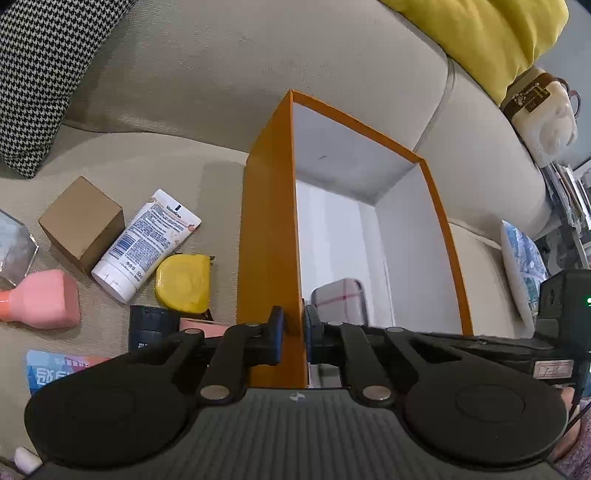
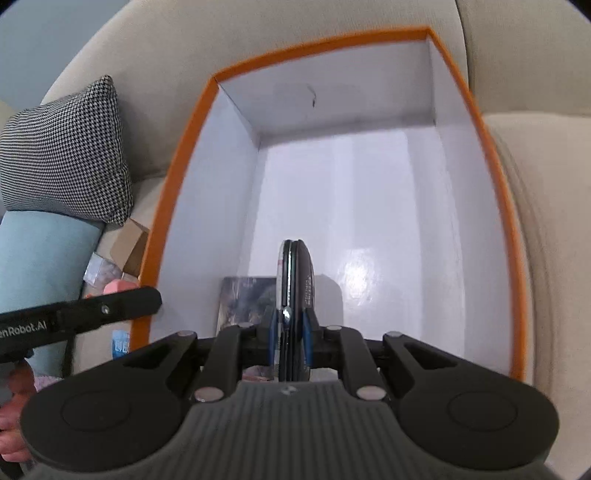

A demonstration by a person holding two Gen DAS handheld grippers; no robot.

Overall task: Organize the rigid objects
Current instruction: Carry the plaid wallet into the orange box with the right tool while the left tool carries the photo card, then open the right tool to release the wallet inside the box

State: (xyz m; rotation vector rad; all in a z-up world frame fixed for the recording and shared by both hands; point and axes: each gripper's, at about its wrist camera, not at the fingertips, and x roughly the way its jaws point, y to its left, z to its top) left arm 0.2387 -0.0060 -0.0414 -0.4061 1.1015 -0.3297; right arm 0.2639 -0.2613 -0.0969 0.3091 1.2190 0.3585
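— On the beige sofa point(image 1: 192, 74), what stands in front of the left tool point(image 1: 293, 334)?

— An orange box point(image 1: 266, 206) with a white inside, open at the top. The left tool's two pads are closed on the box's near side wall, one pad outside and one inside, so it pinches the wall's edge.

— And the right tool point(image 2: 291, 332)?

— It hangs over the open box point(image 2: 177, 177), pointing down into it. Its jaws are narrow and clamp a flat round black disc point(image 2: 295, 273), held on edge, upright between the pads. The disc is above the white floor of the box; I cannot tell whether it touches the floor.

— Anything already in the box?

— Yes. A flat item with a dark printed picture point(image 2: 245, 299) lies on the bottom near the left wall, just behind the disc. From the left wrist view, a pale rounded-corner thing with red lines point(image 1: 338, 299) shows at the bottom, too blurred to name.

— What lies outside?

— To the box's left, on the seat: a brown cardboard cube point(image 1: 81, 221), a white Vaseline tube point(image 1: 147, 243) leaning against it, a yellow tape measure point(image 1: 183, 282) just beside the tube's cap, a pink bottle point(image 1: 44, 299) lying on its side, a dark blue item point(image 1: 151, 326) and a printed card point(image 1: 55, 369).

— Cushions?

— A houndstooth pillow point(image 1: 33, 74) at the left, a yellow one point(image 1: 480, 33) at the upper right.
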